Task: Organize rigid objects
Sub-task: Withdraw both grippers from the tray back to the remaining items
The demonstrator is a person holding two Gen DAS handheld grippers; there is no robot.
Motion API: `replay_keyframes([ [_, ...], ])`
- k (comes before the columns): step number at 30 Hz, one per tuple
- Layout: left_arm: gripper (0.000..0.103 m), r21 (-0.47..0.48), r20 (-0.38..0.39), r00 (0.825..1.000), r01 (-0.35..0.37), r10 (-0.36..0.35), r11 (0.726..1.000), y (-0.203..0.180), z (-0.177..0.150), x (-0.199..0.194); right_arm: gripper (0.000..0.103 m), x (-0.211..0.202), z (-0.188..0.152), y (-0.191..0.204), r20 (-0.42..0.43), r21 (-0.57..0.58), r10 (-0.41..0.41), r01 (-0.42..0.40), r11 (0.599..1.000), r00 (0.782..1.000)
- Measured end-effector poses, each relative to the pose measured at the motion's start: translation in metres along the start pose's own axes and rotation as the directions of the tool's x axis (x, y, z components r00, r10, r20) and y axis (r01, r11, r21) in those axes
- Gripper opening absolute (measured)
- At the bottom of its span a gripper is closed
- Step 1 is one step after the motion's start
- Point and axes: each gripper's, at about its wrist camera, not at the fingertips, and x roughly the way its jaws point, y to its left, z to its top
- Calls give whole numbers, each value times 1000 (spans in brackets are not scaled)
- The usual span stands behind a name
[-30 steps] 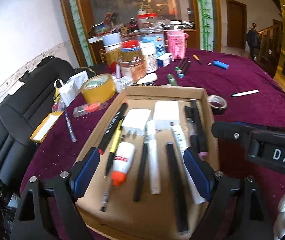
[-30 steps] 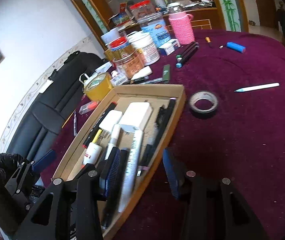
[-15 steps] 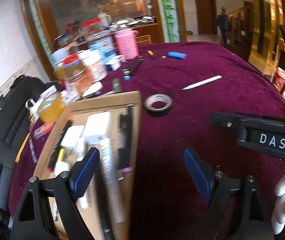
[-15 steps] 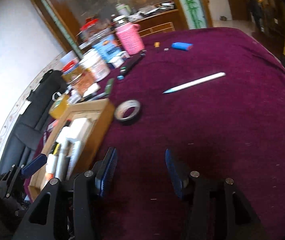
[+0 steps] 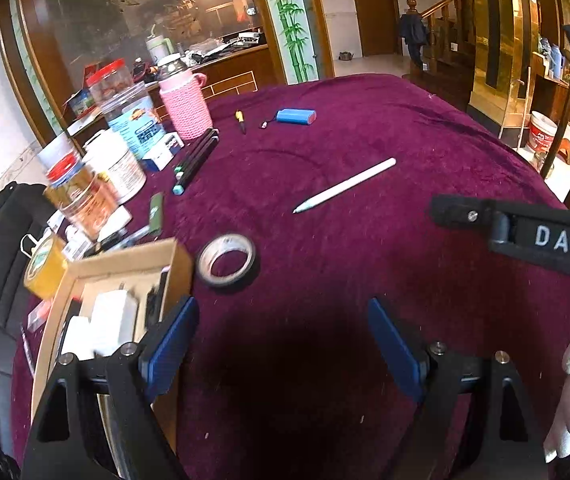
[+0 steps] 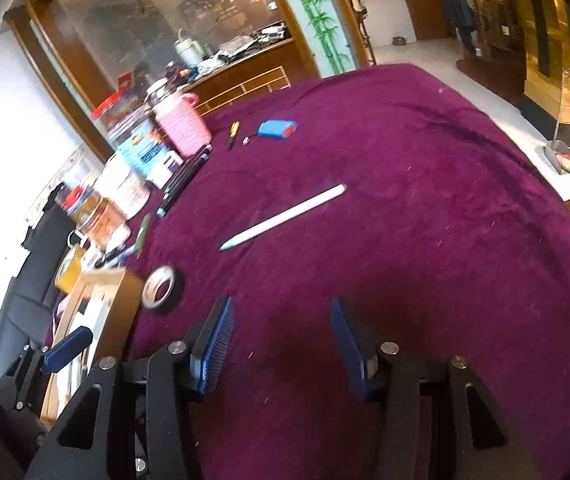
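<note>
Left wrist view, tool: left gripper (image 5: pixel 281 344) hangs over bare maroon tablecloth (image 5: pixel 425 152), jaws spread wide, nothing between them.
Left wrist view, tray: cardboard box (image 5: pixel 125 258) at lower left already holds pens and white items, evidently the collecting spot.
Left wrist view, target: white pen (image 5: pixel 345 186) lies loose, well ahead of the pads; tape roll (image 5: pixel 227 260) is nearer, just beside the box.
Right wrist view, tool: right gripper (image 6: pixel 281 342) is parted, empty.
Right wrist view, target: white pen (image 6: pixel 285 216) is ahead, slightly left, lying diagonally, likely the next pick.
</note>
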Motion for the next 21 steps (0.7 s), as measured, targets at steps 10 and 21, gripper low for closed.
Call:
replay_keyframes([
  [10, 85, 68, 4, 999, -37, 37, 997, -15, 35, 30, 56, 14, 34, -46, 81, 65, -54, 49, 997, 995],
  [21, 85, 114, 70, 992, -117, 109, 987, -39, 42, 43, 57, 23, 31, -67, 70, 112, -43, 35, 993, 997],
])
